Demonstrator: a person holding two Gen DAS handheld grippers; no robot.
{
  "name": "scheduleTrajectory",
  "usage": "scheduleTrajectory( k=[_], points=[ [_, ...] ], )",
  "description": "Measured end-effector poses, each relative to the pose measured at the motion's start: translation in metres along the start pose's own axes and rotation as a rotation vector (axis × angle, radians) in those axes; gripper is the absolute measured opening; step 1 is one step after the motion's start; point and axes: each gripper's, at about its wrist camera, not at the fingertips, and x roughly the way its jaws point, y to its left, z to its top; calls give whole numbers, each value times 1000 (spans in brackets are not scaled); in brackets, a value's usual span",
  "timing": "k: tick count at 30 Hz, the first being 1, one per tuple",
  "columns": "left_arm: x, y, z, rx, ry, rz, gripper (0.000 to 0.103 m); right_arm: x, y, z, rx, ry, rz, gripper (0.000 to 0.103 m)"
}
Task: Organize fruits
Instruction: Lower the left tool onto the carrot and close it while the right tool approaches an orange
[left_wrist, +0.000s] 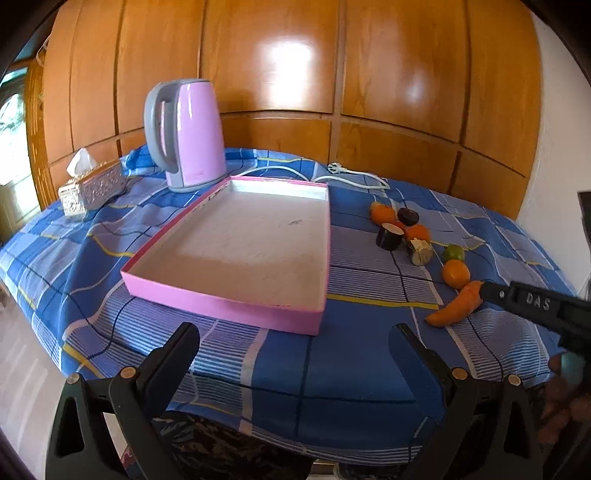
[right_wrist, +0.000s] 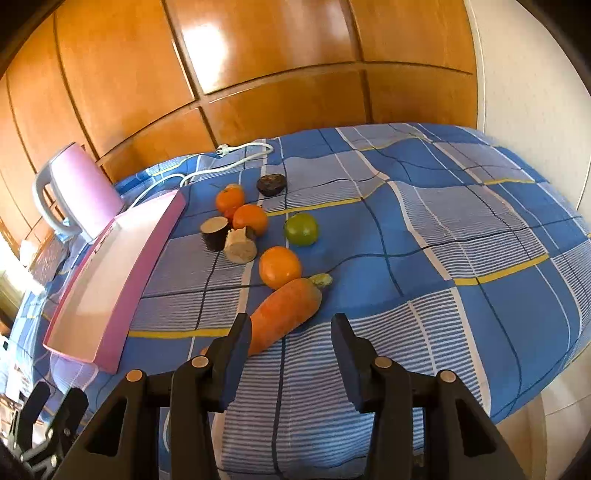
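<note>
Wood-panelled wall (left_wrist: 295, 66) behind; blue checked cloth (right_wrist: 443, 258) covers the counter.

Pink tray (left_wrist: 236, 240) lies mid-counter, white inside, nothing in it. Pink kettle (left_wrist: 192, 136) stands at the tray's far corner, its white cord (left_wrist: 354, 179) trailing along the far edge. Silver tissue box (left_wrist: 90, 188) sits near the far left corner.

Produce scattered right of the tray, none touching it:
- carrot (right_wrist: 284, 314) nearest the front edge, stem end touching an orange (right_wrist: 279, 266)
- green lime (right_wrist: 301, 229) just behind that orange
- two more oranges (right_wrist: 240, 208) farther back
- dark cut pieces (right_wrist: 215, 232) and a pale stump (right_wrist: 240, 245) among them.

Left hand-held gripper (left_wrist: 295, 354): wide open, holding nothing, hovering at the front edge before the tray.

Right hand-held gripper (right_wrist: 291, 343): open, empty, left finger (right_wrist: 236, 350) overlapping the carrot's tapered end; contact unclear.
</note>
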Motion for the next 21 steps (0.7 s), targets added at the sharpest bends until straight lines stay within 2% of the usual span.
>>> scheduleTrajectory(
  k=[10, 15, 18, 21],
  points=[
    [9, -24, 11, 102, 9, -45, 100, 13, -28, 31, 102, -23, 5, 46],
    [18, -49, 18, 187, 32, -127, 88, 24, -45, 36, 184, -9, 34, 46],
    [27, -65, 25, 235, 65, -218, 79, 24, -55, 36, 229, -14, 66, 46],
    [35, -84, 28, 296, 84, -290, 77, 24, -64, 36, 280, -16, 93, 46]
  ],
)
